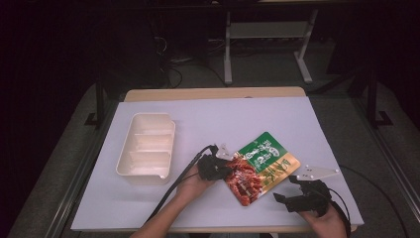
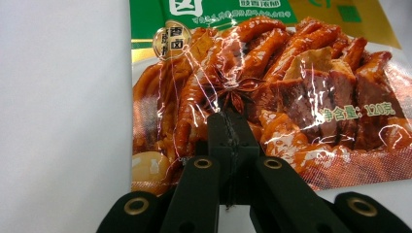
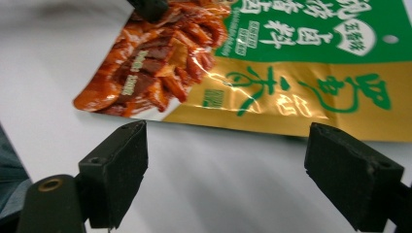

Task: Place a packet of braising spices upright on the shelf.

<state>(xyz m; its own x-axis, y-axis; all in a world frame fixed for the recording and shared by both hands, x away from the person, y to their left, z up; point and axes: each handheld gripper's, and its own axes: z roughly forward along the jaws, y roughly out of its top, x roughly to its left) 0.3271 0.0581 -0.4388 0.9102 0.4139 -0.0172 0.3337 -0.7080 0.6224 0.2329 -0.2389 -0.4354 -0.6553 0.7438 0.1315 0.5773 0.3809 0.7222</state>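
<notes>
A snack pouch (image 1: 262,163), green and gold with a picture of red braised meat, lies flat on the white table a little right of centre. My left gripper (image 1: 228,171) is shut, its jaws pressed together. In the left gripper view its tips (image 2: 227,119) sit over the meat picture on the pouch (image 2: 291,73), near the pouch's lower edge. Whether they pinch the film I cannot tell. My right gripper (image 1: 287,189) stands open near the front right, just short of the pouch's gold edge (image 3: 301,111). Nothing lies between the right gripper's fingers (image 3: 226,160). The left gripper's tip (image 3: 148,7) shows at the top of that view.
A cream plastic tray (image 1: 171,144) with several empty compartments stands at the left of the table (image 1: 247,114). The table's front edge runs close below both hands. Cables trail from each gripper toward the person.
</notes>
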